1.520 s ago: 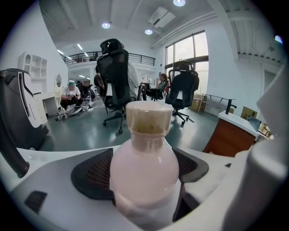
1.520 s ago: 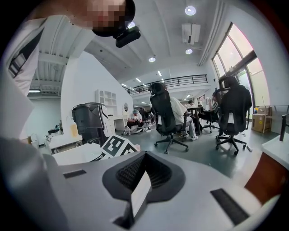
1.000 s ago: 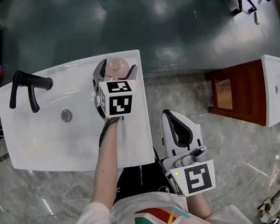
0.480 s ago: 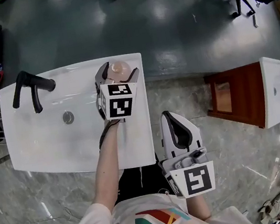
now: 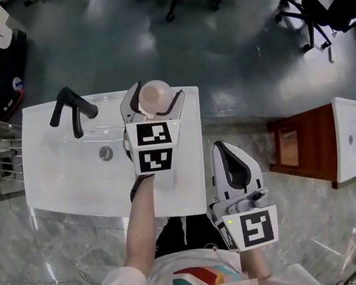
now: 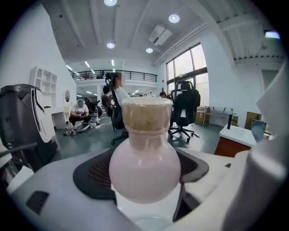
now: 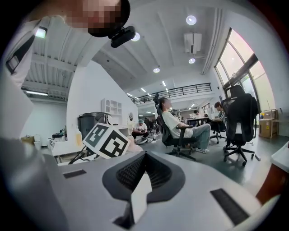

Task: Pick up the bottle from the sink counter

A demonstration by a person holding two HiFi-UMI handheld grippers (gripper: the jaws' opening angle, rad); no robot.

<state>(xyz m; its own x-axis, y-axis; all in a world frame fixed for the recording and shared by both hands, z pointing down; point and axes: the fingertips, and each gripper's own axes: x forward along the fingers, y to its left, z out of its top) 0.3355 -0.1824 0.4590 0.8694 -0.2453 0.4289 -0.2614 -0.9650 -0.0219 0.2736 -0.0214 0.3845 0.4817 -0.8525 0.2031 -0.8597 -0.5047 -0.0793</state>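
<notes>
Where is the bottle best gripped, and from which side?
Grip the bottle across its round belly, below the narrow neck, coming in level from the person's side. It stands upright and the belly is its widest part, so the jaws seat well. The left gripper holds it there.

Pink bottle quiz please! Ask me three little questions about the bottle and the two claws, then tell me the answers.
1. True or false: the left claw has the pink bottle between its jaws.
2. In the head view, where is the black faucet compared with the bottle? A: to its left. B: to its right. C: on top of it.
3. Fill in the blank: the right claw is shut and holds ____.

Key: 1 true. 2 A. 3 nothing.
</notes>
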